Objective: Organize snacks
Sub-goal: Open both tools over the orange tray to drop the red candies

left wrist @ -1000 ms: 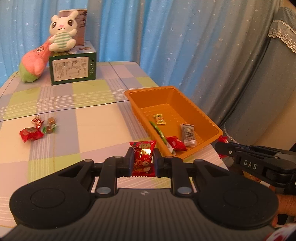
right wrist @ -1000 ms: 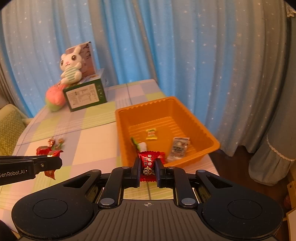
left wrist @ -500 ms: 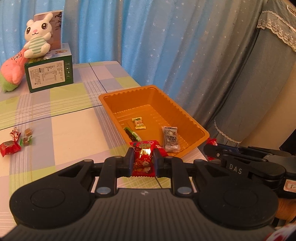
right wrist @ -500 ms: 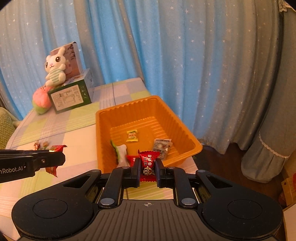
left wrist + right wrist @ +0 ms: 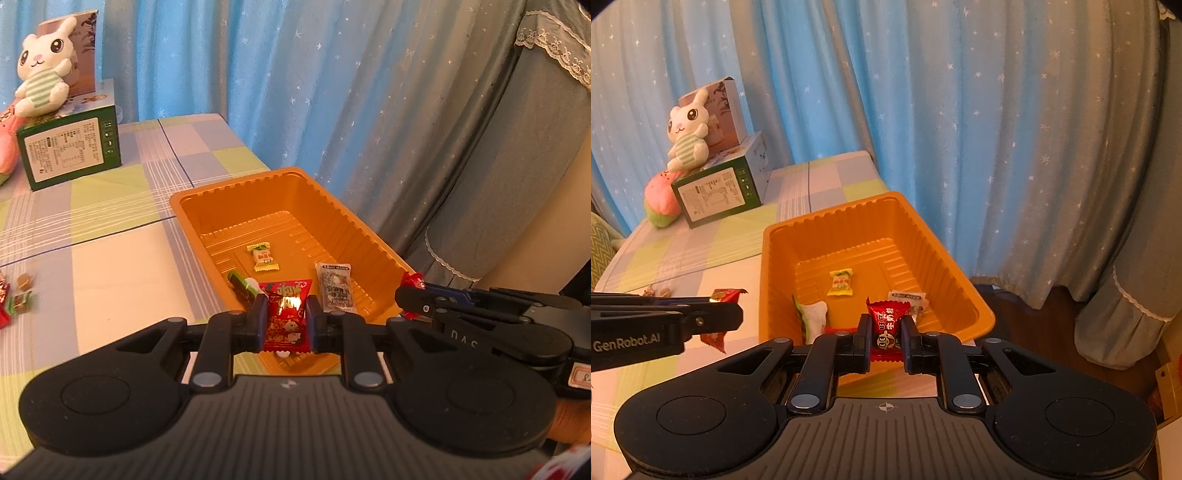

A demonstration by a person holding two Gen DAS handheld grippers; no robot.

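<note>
Over the near end of the ribbed orange plastic tray (image 5: 332,206), my left gripper (image 5: 283,322) pinches a shiny red snack packet (image 5: 287,321). Beside it my right gripper (image 5: 884,336) clamps a small red wrapped candy (image 5: 887,325).

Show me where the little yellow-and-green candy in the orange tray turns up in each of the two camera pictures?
Left wrist view: the yellow-and-green candy lies on the floor of the orange tray, just above the picture's middle.
Right wrist view: the same candy lies on the tray floor, left of centre, nearer the tray's far end.
Shared landmark: the white rabbit toy on the green box, upper left in both.
</note>
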